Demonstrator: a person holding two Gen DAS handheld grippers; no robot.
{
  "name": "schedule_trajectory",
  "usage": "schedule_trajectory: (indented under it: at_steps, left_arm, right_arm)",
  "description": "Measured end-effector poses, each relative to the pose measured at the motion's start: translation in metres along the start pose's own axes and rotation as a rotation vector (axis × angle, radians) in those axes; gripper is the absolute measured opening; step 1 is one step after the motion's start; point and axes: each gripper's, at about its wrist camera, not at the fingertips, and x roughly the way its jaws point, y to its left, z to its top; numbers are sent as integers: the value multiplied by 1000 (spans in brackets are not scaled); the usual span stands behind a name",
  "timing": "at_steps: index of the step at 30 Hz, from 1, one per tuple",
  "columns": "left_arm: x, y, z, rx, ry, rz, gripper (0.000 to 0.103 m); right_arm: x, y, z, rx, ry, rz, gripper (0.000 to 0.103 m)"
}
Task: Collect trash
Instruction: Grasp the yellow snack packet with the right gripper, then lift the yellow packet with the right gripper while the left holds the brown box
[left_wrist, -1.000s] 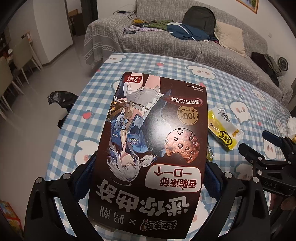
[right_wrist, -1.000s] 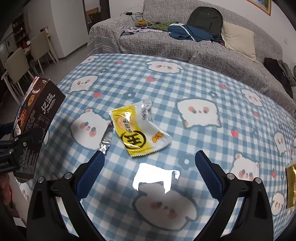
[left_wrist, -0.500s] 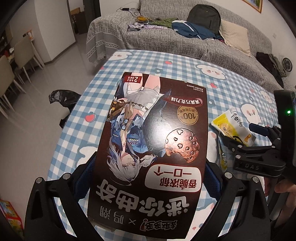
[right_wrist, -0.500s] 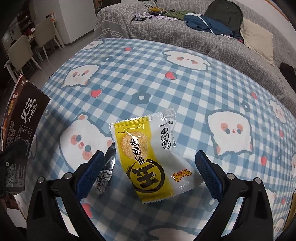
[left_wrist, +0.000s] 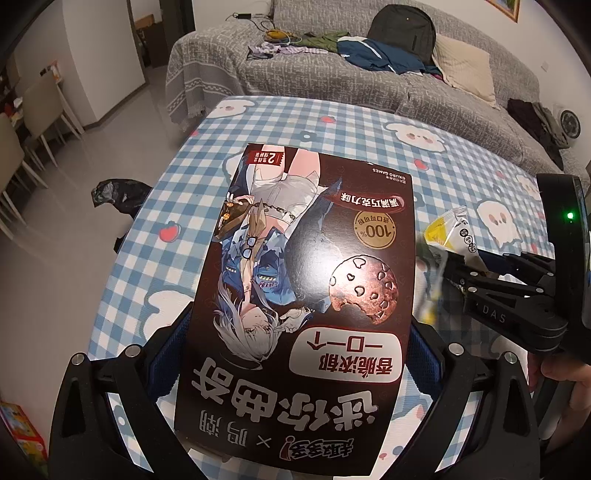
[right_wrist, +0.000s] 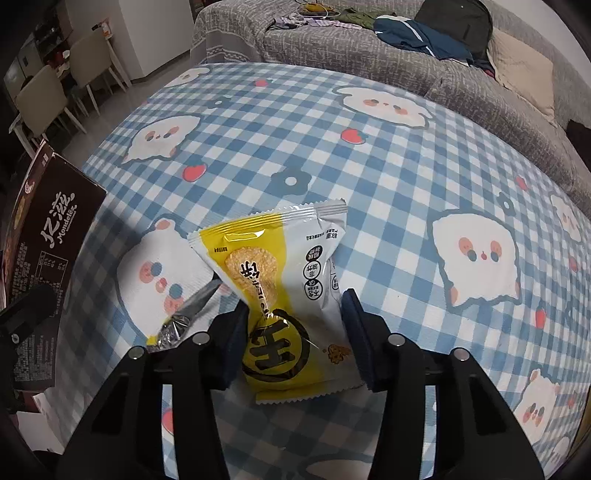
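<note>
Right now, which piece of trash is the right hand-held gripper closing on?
The yellow-and-white snack packet. The right hand-held gripper is closing its jaws on it, crumpling it. The small silver wrapper lies outside the jaws, and the brown cookie box sits in the left hand-held gripper.

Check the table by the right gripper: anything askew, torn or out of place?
The yellow snack packet is buckled and tilted between the closing right gripper pads, which squeeze its sides. A crumpled silver wrapper lies loose just left of it on the checked tablecloth. Nothing looks spilled.
</note>
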Motion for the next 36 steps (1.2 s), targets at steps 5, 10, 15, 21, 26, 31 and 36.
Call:
schedule_trajectory:
  at_steps: [5, 10, 15, 21, 26, 31, 36]
  left_arm:
    - [1, 0, 0, 0, 1, -1, 96]
    - [-1, -5, 0, 4, 2, -5, 96]
    - [-5, -15, -1, 6, -7, -25, 96]
    - [-7, -34, -10, 19, -3, -52, 96]
    - [-12, -52, -21, 22, -3, -59, 96]
    - [-27, -74, -38, 33, -17, -66, 96]
    - [-51, -86, -62, 52, -22, -84, 96]
  right_arm:
    - [-1, 0, -1, 10, -1, 34, 23]
    - [-2, -4, -3, 43, -14, 75, 17]
    - [-13, -13, -11, 67, -40, 50, 17]
    - [-41, -27, -34, 83, -71, -1, 17]
    - [-64, -42, -65, 130, -97, -25, 17]
    - [-80, -55, -99, 176, -98, -42, 17]
    - [-102, -62, -133, 213, -93, -74, 17]
